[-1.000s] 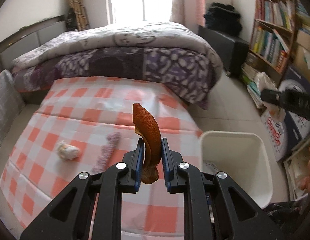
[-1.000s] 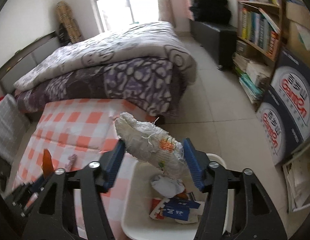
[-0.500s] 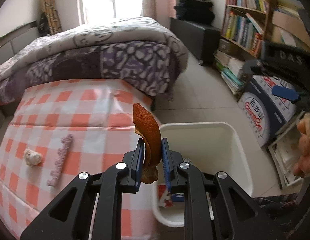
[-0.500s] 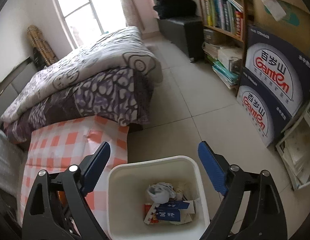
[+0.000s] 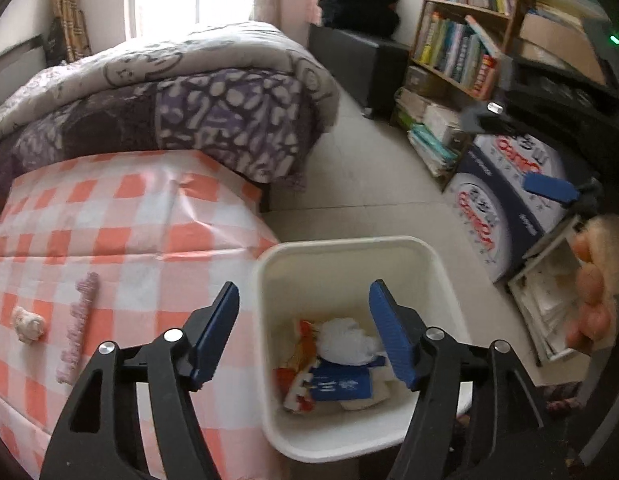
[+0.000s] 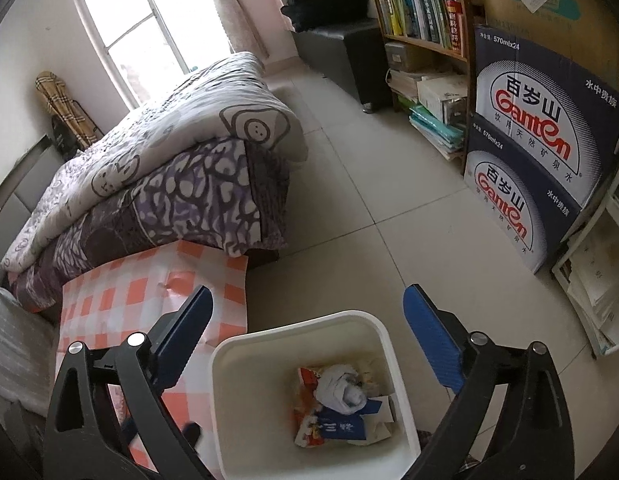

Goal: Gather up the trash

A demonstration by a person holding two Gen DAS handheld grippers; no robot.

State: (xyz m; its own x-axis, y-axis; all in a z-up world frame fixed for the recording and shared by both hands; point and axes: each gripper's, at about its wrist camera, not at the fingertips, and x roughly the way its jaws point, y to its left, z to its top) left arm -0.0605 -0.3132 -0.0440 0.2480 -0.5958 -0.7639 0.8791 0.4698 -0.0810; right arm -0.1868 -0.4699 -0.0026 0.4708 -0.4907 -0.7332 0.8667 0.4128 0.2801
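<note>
White plastic bin [image 5: 349, 248], smooth-walled and squarish, just beside the checked cloth [image 5: 121, 216], holding crumpled white paper [image 5: 349, 344] and glossy wrappers. Left gripper [image 5: 305, 330] above it, jaws just parted, nothing between; right gripper [image 6: 305, 336] spread wide, equally empty. Best to draw both clear of the rim, then back for the pale wad [image 5: 28, 323] and the fuzzy pink strip [image 5: 78, 326] lying on the cloth

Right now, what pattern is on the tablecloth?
Orange and white checks on the tablecloth, clearest in the left wrist view.
</note>
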